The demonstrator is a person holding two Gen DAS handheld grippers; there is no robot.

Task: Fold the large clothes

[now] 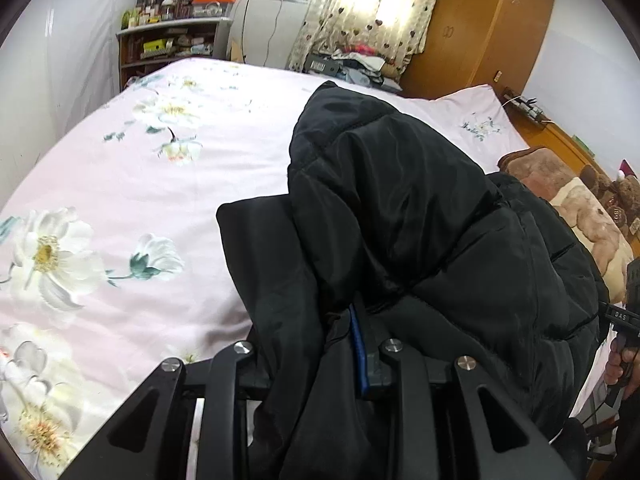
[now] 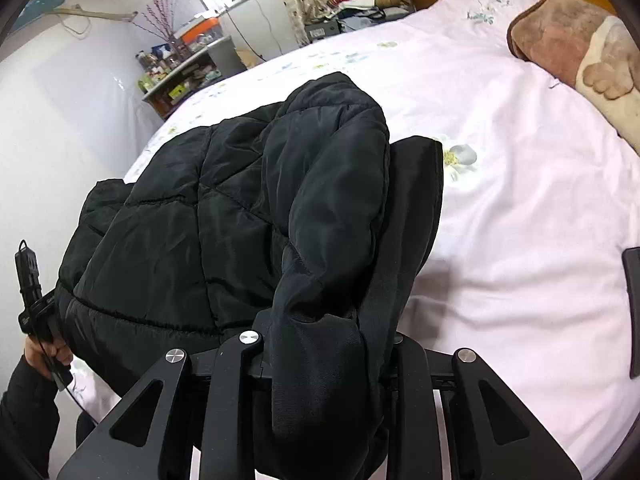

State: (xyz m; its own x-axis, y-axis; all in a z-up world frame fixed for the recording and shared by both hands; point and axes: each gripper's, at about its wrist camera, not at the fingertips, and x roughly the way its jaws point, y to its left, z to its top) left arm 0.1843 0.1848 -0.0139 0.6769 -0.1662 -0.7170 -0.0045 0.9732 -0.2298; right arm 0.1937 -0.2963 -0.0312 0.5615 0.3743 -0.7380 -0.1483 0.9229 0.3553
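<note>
A black quilted padded jacket (image 1: 420, 216) hangs bunched between my two grippers above a bed. My left gripper (image 1: 344, 360) is shut on one edge of the jacket; cloth drapes over its fingers, and a blue strip shows at the clamp. My right gripper (image 2: 324, 356) is shut on another edge of the jacket (image 2: 240, 208), which spills over its fingers and hides their tips. Each gripper shows in the other's view: the right one at the right edge (image 1: 624, 320), the left one at the left edge (image 2: 36, 296).
The bed has a pink floral sheet (image 1: 140, 208) (image 2: 520, 184). A brown plush blanket (image 2: 572, 44) lies by the headboard. A dark flat object (image 2: 632, 312) lies on the bed's right edge. A cluttered shelf (image 1: 172, 40), curtains and a wooden wardrobe (image 1: 480, 32) stand beyond.
</note>
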